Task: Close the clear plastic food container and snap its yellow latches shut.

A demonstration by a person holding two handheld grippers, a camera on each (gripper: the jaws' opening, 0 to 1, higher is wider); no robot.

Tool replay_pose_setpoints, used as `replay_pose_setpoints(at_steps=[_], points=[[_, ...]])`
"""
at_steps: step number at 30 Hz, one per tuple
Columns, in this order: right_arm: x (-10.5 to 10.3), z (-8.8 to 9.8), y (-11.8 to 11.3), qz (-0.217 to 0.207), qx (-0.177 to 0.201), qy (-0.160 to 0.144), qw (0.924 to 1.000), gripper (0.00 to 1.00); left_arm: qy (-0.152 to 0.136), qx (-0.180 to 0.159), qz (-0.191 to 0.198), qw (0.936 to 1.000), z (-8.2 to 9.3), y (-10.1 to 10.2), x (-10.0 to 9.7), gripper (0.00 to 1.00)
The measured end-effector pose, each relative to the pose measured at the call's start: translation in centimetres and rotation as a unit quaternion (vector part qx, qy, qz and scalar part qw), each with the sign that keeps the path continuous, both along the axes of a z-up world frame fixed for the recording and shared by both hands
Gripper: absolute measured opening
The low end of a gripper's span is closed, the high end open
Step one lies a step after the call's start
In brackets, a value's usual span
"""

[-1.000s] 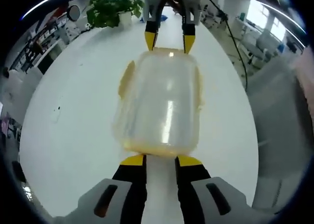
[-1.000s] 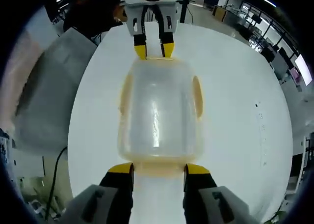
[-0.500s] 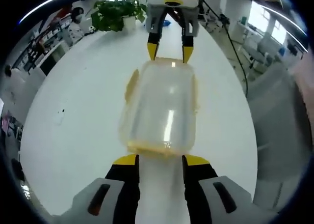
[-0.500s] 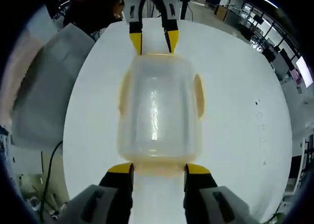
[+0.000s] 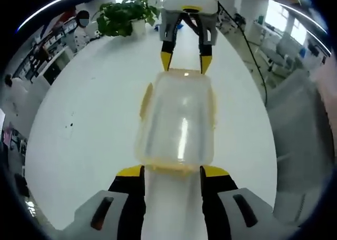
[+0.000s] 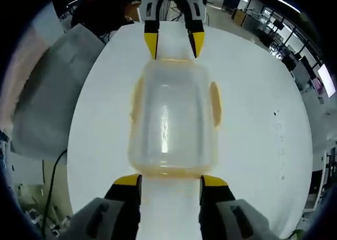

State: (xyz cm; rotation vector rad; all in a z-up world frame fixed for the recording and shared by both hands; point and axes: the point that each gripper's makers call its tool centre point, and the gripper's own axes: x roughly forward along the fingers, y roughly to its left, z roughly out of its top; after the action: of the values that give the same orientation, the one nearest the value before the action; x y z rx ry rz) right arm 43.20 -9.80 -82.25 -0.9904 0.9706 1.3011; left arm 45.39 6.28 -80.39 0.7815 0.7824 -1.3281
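The clear container (image 5: 178,127) lay on the white counter (image 5: 89,124) with its lid on, directly between the two claws, its long axis running along the line from one to the other. The left claw (image 5: 171,170) stood open at one short end and the right claw (image 6: 170,179) open at the other, each with its jaws parted either side of that end's yellow latch, gripping nothing; neither was clearly nearer. The long-side latches (image 6: 215,104) sat out at the flanks. Bare counter surrounded the box, giving free room; a plant (image 5: 125,15) stood well away.
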Motion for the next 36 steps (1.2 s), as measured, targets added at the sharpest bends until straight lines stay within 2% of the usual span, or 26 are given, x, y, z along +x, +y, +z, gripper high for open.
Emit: replay_pose_setpoints(at_steps=[8, 13, 19, 25, 32, 36], points=[[0.1, 1.0, 0.3, -0.003, 0.011, -0.017, 0.9998, 0.41, -0.011, -0.007, -0.010, 0.9999, 0.6, -1.4, 0.3, 0.40], [0.4, 1.5, 1.0, -0.003, 0.022, -0.028, 0.9994, 0.40, -0.017, -0.012, -0.018, 0.9996, 0.4, -2.7, 0.2, 0.37], [0.5, 1.7, 2.4, -0.001, 0.037, -0.030, 0.9989, 0.38, -0.016, -0.018, -0.017, 0.9996, 0.1, -3.9, 0.3, 0.35], [0.0, 1.4, 4.2, 0.002, 0.059, -0.018, 0.9981, 0.37, -0.008, -0.034, -0.009, 0.9994, 0.1, -4.8, 0.2, 0.34], [0.0, 1.5, 5.8, 0.004, 0.081, -0.007, 0.9967, 0.38, 0.001, -0.047, -0.018, 0.9987, 0.1, -5.9, -0.7, 0.39], [0.4, 1.5, 6.4, 0.001, 0.089, -0.011, 0.9960, 0.42, -0.010, -0.051, -0.018, 0.9985, 0.2, -6.5, -0.6, 0.45]])
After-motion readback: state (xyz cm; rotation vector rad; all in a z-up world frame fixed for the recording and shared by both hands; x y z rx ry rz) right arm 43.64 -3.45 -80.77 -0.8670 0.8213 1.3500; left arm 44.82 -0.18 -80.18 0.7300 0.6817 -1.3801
